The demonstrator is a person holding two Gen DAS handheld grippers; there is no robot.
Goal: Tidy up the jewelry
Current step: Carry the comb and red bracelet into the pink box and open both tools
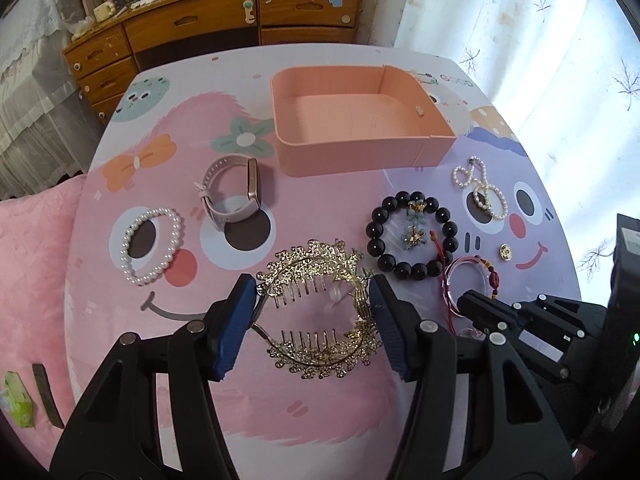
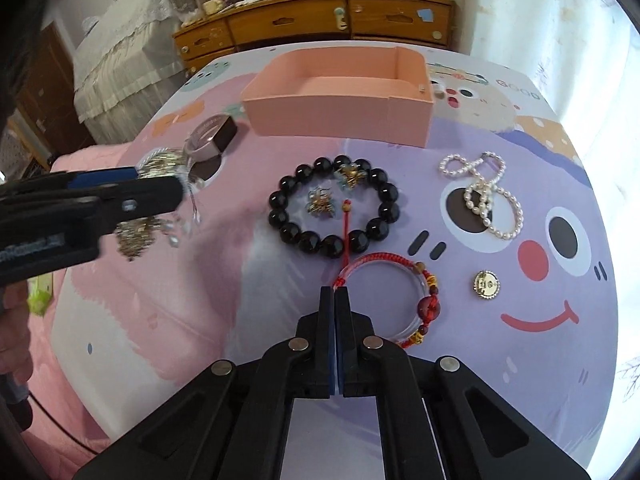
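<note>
My left gripper [image 1: 314, 322] is shut on a gold comb tiara [image 1: 320, 308] and holds it just above the cartoon-print table; it also shows in the right wrist view [image 2: 160, 168]. An open, empty pink box [image 1: 352, 116] stands at the table's far side. A pink watch [image 1: 236, 196] and a pearl bracelet [image 1: 152, 246] lie at left. A black bead bracelet [image 1: 412, 236] rings two flower earrings [image 1: 414, 224]. My right gripper [image 2: 335, 296] is shut and empty, by a red cord bangle [image 2: 396, 300]. A pearl strand [image 2: 484, 192] and a gold button [image 2: 485, 285] lie right.
A wooden dresser [image 1: 224, 20] with clutter stands behind the table. A pink cushion [image 1: 28, 280] lies at the left edge with a green packet [image 1: 18, 406]. White curtains [image 1: 540, 40] hang at right.
</note>
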